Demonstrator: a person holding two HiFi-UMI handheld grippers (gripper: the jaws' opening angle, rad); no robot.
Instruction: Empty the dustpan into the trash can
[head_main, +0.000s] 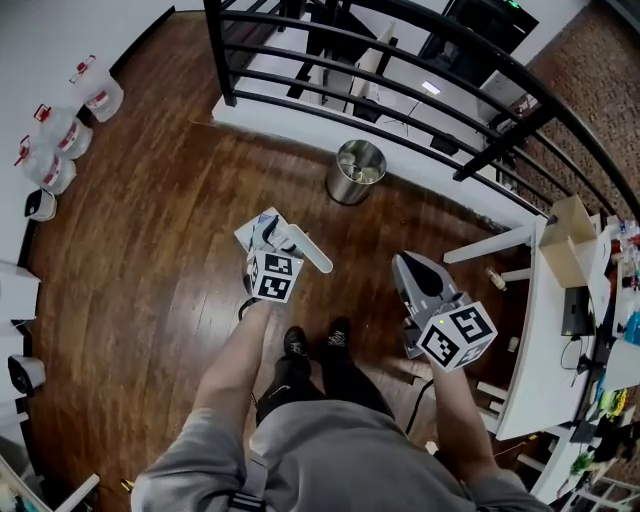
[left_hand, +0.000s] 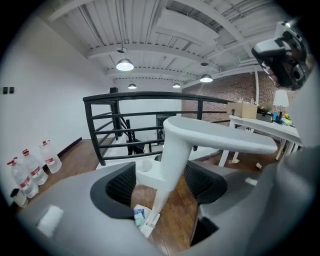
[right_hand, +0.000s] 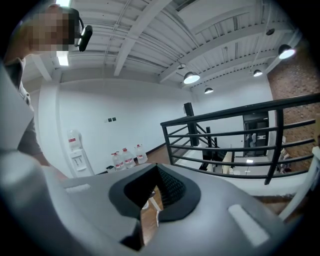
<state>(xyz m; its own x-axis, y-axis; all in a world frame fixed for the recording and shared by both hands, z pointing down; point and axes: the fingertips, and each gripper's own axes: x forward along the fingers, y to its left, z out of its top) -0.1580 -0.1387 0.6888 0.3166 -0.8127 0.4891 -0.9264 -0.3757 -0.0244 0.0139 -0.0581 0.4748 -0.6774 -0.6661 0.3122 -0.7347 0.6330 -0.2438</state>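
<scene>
The left hand-held gripper (left_hand: 164, 184) is straddling the dustpan (head_main: 262, 232) handle (left_hand: 220, 137), jaws apart and not yet clamping. The dustpan is apparently sitting on the floor (head_main: 150, 260), well short of the trash can (head_main: 357, 172). Next comes closing, lifting and carrying. The right hand-held gripper (right_hand: 152, 192) is idling, jaws together.

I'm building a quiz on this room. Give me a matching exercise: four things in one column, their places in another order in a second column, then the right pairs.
Things
1. trash can
2. dustpan
3. water bottles
4. cardboard box

Places
a. on the white table
b. handle between the open jaws of the left gripper
c. beside the black railing
d. along the white wall

Pairs: 1-c, 2-b, 3-d, 4-a
</scene>
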